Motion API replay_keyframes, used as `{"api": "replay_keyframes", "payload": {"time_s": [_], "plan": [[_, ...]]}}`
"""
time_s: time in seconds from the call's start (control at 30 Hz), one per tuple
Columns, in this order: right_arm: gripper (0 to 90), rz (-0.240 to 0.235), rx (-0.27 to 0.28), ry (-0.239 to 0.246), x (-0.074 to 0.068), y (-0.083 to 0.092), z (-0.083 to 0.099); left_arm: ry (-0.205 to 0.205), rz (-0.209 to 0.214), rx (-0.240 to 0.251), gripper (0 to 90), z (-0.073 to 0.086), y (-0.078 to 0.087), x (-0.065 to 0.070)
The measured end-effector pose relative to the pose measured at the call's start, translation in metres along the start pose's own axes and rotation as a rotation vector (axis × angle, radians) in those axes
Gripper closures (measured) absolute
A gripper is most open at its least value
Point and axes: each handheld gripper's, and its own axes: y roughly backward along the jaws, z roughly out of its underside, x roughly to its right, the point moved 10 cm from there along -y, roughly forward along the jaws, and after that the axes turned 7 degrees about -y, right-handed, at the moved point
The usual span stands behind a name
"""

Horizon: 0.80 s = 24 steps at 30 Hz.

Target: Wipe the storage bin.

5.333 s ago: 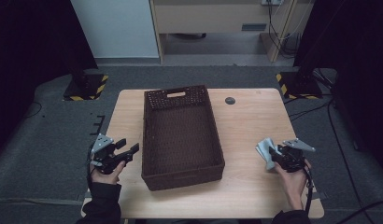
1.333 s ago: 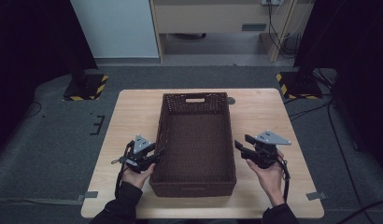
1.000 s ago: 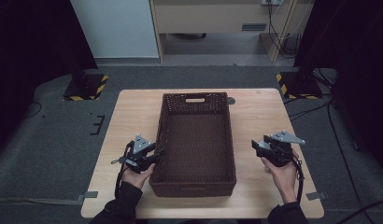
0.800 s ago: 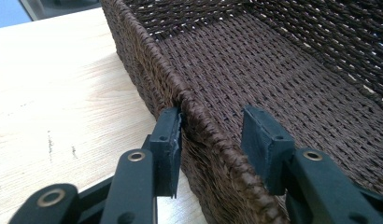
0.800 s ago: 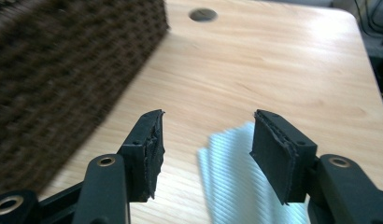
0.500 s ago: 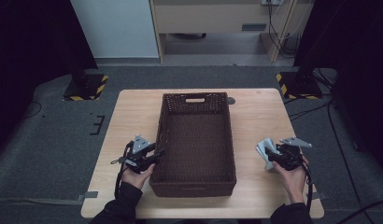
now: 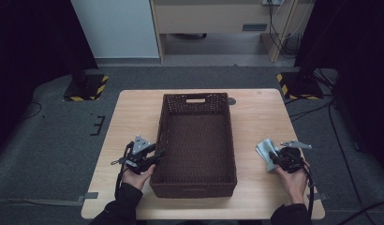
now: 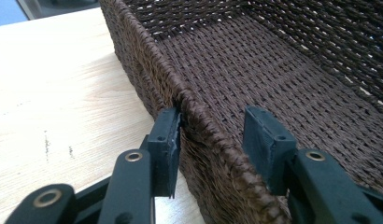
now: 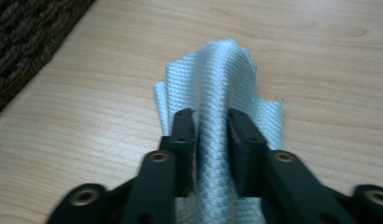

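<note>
A person's two hands work at a light wooden bench point(image 7: 129, 117), a black two-jaw claw in each. The right claw point(image 9: 210, 123), near the bench's right edge, has just been closing, and its jaws now pinch a raised fold of pale blue-grey woven cloth point(image 9: 227, 79); the rest of the cloth lies crumpled on the wood just ahead of it. In the high view the cloth point(image 7: 263, 150) sits well to the right of the dark brown rectangular wicker basket point(image 7: 198, 136), which stands in the middle of the bench. The left claw point(image 8: 210, 135) straddles the basket's left wall near the front corner: the outer pad point(image 8: 167, 140) lies against the weave, while the inner pad point(image 8: 264, 140) stands clear of it inside the basket, so the jaws are open, having just widened slightly.
</note>
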Motion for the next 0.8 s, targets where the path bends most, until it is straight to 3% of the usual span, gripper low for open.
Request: {"api": "replay_keyframes", "payload": {"time_s": [0.27, 0.47, 0.53, 0.8], "plan": [[82.9, -0.016, -0.01, -0.01, -0.003, 0.003, -0.002, 0.005, 0.0, -0.005, 55.7, 0.0, 0.0, 0.0], [82.8, -0.064, 0.077, 0.001, -0.018, 0.014, -0.019, 0.001, -0.001, -0.012, 55.8, 0.0, 0.0, 0.0], [82.7, -0.103, 0.142, -0.008, -0.028, 0.023, -0.031, 0.001, 0.002, -0.011, 55.7, 0.0, 0.0, 0.0], [82.7, -0.136, 0.212, -0.009, -0.041, 0.032, -0.046, 0.001, 0.003, -0.01, 55.8, 0.0, -0.001, 0.0]]}}
